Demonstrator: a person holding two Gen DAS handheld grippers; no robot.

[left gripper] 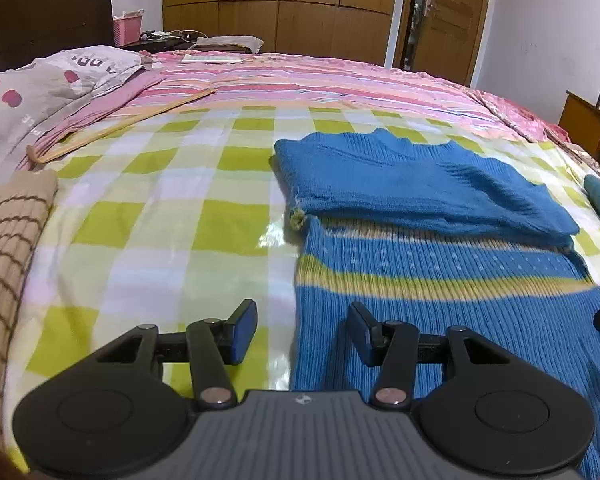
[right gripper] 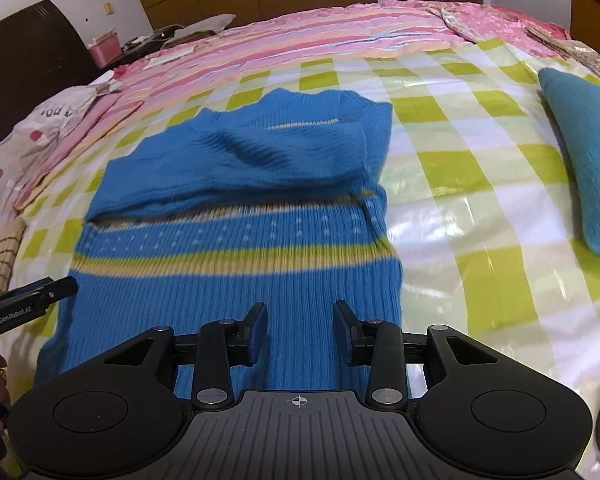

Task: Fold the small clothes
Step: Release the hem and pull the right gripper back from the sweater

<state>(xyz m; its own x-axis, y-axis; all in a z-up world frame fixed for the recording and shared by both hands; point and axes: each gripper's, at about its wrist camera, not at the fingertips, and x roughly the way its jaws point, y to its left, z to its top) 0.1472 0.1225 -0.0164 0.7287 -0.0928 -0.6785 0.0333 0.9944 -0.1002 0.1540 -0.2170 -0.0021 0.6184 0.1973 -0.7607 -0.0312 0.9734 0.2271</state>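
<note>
A blue ribbed knit sweater [left gripper: 440, 280] with a yellow stripe lies flat on the green-checked plastic sheet [left gripper: 160, 220]; its sleeves are folded across the chest. It also shows in the right wrist view [right gripper: 240, 240]. My left gripper [left gripper: 302, 330] is open and empty, straddling the sweater's near left edge. My right gripper [right gripper: 300, 330] is open and empty above the sweater's lower right part. The left gripper's tip [right gripper: 56, 286] shows at the left edge of the right wrist view.
A teal folded garment [right gripper: 580, 160] lies right of the sweater. A beige checked cloth [left gripper: 8, 260] lies at the left. A grey pillow [left gripper: 40, 84] and a wooden stick [left gripper: 128, 124] lie farther back on the pink striped bedding [left gripper: 340, 84].
</note>
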